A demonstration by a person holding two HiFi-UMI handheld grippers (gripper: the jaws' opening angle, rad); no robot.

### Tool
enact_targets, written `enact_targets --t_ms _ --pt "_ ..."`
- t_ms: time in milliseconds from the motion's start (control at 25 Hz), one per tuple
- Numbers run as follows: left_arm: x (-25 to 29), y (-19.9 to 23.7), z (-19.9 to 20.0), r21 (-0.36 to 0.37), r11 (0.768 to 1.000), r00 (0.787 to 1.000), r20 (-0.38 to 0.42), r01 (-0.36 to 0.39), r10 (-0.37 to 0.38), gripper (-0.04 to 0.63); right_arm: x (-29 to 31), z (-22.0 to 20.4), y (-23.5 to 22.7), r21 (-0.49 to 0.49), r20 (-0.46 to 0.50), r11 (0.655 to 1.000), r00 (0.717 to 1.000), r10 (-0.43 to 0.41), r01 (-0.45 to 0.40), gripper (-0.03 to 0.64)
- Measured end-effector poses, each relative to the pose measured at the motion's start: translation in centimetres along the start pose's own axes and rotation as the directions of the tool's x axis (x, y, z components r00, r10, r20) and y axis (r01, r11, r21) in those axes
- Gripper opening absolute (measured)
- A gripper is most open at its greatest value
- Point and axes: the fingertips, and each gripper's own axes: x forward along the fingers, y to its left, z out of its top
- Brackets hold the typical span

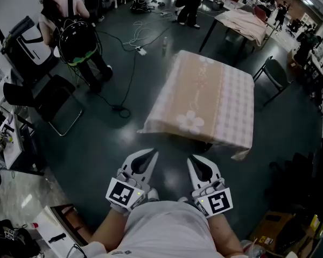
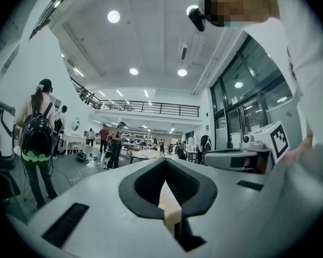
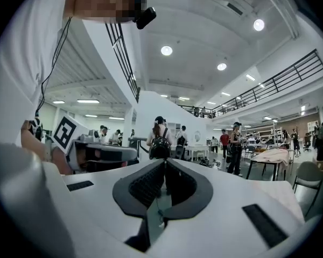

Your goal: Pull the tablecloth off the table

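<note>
Left gripper [image 1: 149,156] and right gripper [image 1: 194,162] are level at the waist, side by side. Both are closed tight with nothing between the jaws; the left gripper view and the right gripper view show the pads meeting, empty. Neither touches anything. Bare dark floor [image 1: 97,144] lies between them and the task thing. Tablecloth [image 1: 204,93], pale pink with a checked band and a white flower print, is ahead. It is spread flat over the surface and covers it fully, near edge [image 1: 196,135] hanging toward the person, near right corner [image 1: 240,153] drooping lowest. Nothing appears to stand on it. Task looks not started. Step in hand, as I judge it: approach and grasp. To do it well, step in and open both grippers wide before reaching. Take the hanging near edge at two spots well apart and close on fabric only. Then pull back low and evenly so the cloth slides instead of bunching. Watch the cable [image 1: 126,82] on the floor left of the surface and the chair [image 1: 273,74] at its far right. Farther back: a person with a backpack [image 1: 75,39], another covered surface [image 1: 246,23].
</note>
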Motion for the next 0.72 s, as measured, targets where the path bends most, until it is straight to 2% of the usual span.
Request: enact_targets --t_ms 120,320,560,720 --pt "-0.1 1.1 -0.3 -0.013 1.0 1.0 -0.002 0.013 -0.013 0.011 0.7 0.1 0.4 0.018 0.023 1.0 1.0 0.002 -0.002 0.028" --pt "-0.4 2.8 -1.1 -0.018 1.0 1.0 -0.017 0.019 -0.02 0.011 1.9 -0.7 0.2 0.027 0.002 0.999 1.0 -0.024 0.024 0.028" --pt "0.8 4.1 -2.0 -0.024 1.0 0.999 -0.032 -0.001 0.001 0.011 3.7 -1.5 -1.4 0.048 0.0 0.999 1.0 0.001 -0.001 0.028" --pt "3.2 5.6 -2.3 -0.026 0.999 0.998 -0.054 -0.047 0.045 0.011 6.1 -1.8 -3.8 0.062 0.01 0.997 0.999 0.041 -0.042 0.028"
